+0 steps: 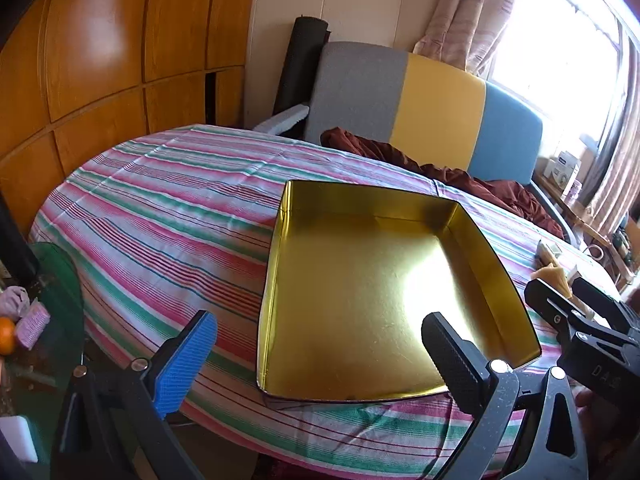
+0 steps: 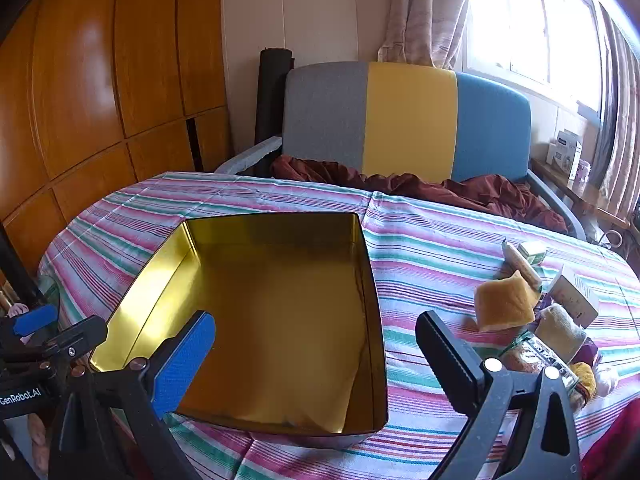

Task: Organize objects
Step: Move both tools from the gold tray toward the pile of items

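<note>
Scanning from the left, I see my left claw [image 1: 320, 360] spread wide with nothing between its blue pad and its black pad, tilted down at the near edge of the gold tin box [image 1: 360, 280]; the box sits open and empty on the striped worktop [image 1: 160, 208], its shiny floor bare; further right, my right claw [image 2: 316, 360] is likewise released and holds nothing, its blue finger over the box's near left corner and its black finger over bare cloth just right of the box wall; right of that lies the clutter I take to be the job: a yellow sponge [image 2: 505, 302] propped on edge, a slim tube [image 2: 520, 264] and a small green carton [image 2: 532, 252] behind it, a white carton [image 2: 576, 294] at the far right, and a clear packet [image 2: 536, 356] nearest me, partly hidden by the claw's frame; all of these are outside the box, well apart from its wall; I judge the sorting has not begun, and this is the approach to a first pick; the sponge looks the easiest target, soft and standing free; the next move, as I read it, calls for swinging the right claw rightward, straddling the sponge across its thin sides, closing gently, then carrying it left over the box rim.
</note>
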The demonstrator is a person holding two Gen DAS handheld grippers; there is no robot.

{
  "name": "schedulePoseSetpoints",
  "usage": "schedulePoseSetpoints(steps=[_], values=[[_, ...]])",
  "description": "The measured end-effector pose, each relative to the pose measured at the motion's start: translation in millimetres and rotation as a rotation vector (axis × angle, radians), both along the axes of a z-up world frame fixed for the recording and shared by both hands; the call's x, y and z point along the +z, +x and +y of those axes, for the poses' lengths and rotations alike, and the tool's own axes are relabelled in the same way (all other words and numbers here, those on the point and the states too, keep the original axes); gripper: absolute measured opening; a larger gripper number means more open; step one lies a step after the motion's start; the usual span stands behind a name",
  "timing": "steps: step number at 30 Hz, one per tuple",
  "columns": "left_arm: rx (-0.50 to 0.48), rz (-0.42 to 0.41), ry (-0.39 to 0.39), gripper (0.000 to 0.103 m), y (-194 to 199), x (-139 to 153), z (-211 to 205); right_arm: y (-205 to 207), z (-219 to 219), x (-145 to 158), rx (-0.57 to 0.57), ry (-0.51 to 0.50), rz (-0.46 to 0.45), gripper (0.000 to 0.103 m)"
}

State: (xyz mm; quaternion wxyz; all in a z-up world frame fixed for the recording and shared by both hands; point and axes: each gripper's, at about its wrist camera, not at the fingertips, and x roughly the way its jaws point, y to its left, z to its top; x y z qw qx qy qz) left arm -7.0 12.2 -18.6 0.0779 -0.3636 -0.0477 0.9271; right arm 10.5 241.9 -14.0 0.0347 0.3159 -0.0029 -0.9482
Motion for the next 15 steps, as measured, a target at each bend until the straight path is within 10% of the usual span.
schedulePoseSetpoints(steps=[15], values=[[-0.062, -0.017, -0.06, 0.103, -2, -7, 19, -3, 19, -2, -0.032, -0.025, -0.022, 0.102]])
